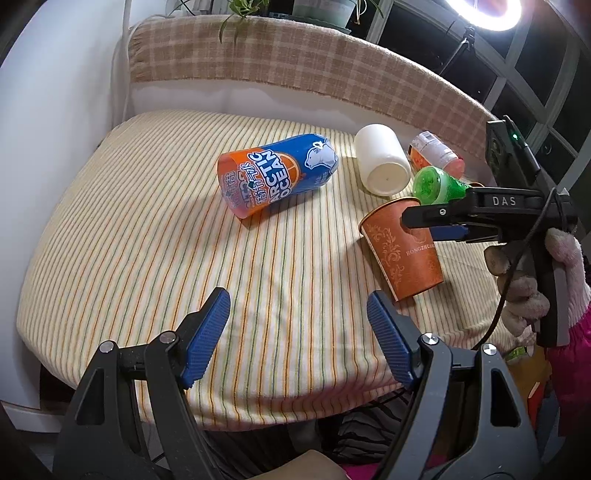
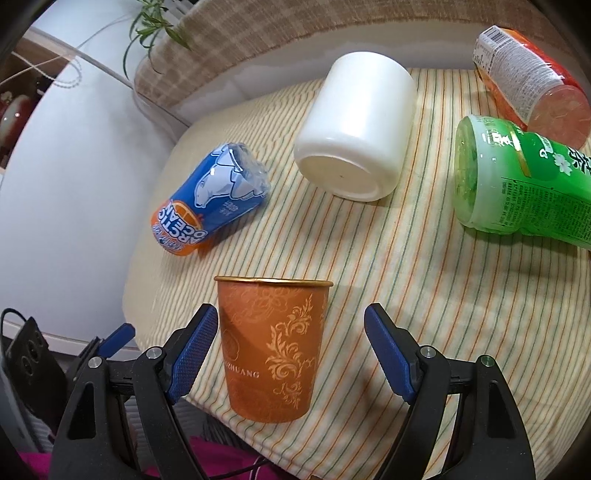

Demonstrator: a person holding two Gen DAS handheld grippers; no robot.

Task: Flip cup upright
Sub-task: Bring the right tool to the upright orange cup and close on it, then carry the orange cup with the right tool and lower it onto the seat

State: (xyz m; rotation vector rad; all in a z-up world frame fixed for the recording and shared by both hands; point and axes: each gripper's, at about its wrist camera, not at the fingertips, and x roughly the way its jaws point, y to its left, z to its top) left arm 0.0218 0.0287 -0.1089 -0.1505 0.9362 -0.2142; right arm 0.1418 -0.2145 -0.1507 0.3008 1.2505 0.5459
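orange paper cup stands rim-up on the striped bench, between the right gripper jaws, spread wide, not gripping. left gripper jaws wide, empty. advise withdrawing straight back, avoiding the cup wall.

A striped yellow cloth covered the counter. Along its far edge ran a checked tan blanket, with potted plants behind it. A white wall stood at left. At far right, dark windows and a glowing ring light.
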